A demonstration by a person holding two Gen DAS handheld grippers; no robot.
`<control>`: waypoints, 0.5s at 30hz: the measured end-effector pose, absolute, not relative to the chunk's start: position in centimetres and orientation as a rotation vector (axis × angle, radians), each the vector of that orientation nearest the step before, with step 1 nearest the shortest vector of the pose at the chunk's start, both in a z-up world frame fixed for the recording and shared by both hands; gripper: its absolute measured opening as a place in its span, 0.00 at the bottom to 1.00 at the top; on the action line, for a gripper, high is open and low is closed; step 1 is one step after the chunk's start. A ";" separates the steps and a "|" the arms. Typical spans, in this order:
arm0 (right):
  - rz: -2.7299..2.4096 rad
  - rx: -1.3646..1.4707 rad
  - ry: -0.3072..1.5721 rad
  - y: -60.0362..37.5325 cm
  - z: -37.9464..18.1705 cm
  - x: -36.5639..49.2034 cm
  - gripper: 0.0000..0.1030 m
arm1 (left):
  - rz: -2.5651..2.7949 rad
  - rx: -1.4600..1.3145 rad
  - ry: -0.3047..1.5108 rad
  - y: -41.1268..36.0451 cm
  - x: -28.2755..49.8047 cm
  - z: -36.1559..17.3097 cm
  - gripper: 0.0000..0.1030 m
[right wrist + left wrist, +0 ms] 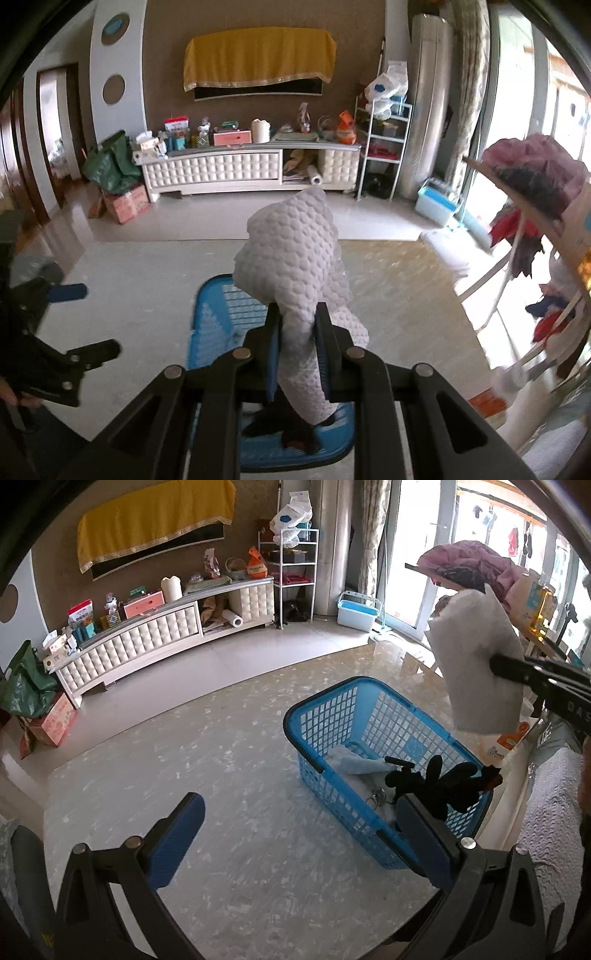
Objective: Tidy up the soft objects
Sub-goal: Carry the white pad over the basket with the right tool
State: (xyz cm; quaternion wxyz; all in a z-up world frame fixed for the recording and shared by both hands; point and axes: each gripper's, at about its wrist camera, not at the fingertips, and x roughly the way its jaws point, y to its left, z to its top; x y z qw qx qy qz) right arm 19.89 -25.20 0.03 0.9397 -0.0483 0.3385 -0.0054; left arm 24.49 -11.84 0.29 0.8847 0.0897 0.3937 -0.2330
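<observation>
A blue plastic basket [332,716] stands on the marble table [184,768]; it holds a pale blue cloth [360,765] and a black soft toy [439,779]. My left gripper [299,830] is open and empty, low over the table beside the basket's near corner. My right gripper [298,350] is shut on a white dimpled cloth [291,254], held in the air above the basket [214,306]. In the left wrist view the cloth [476,653] hangs from the right gripper's fingers [509,670] above the basket's far right side.
A sofa with a lilac quilted cover [546,812] borders the table on the right. A rack with pink and dark clothes [476,565] stands to the far right. A white TV cabinet [147,638] with clutter lines the far wall.
</observation>
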 end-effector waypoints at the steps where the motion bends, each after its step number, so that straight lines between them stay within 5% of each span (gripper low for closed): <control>1: -0.020 -0.123 0.688 -25.2 -0.2 20.0 0.16 | -0.487 0.190 0.821 -11.9 24.7 0.1 1.00; 15: -0.003 -0.326 0.831 -22.6 -8.9 25.6 0.16 | -0.465 0.172 0.889 -11.9 28.5 -3.8 1.00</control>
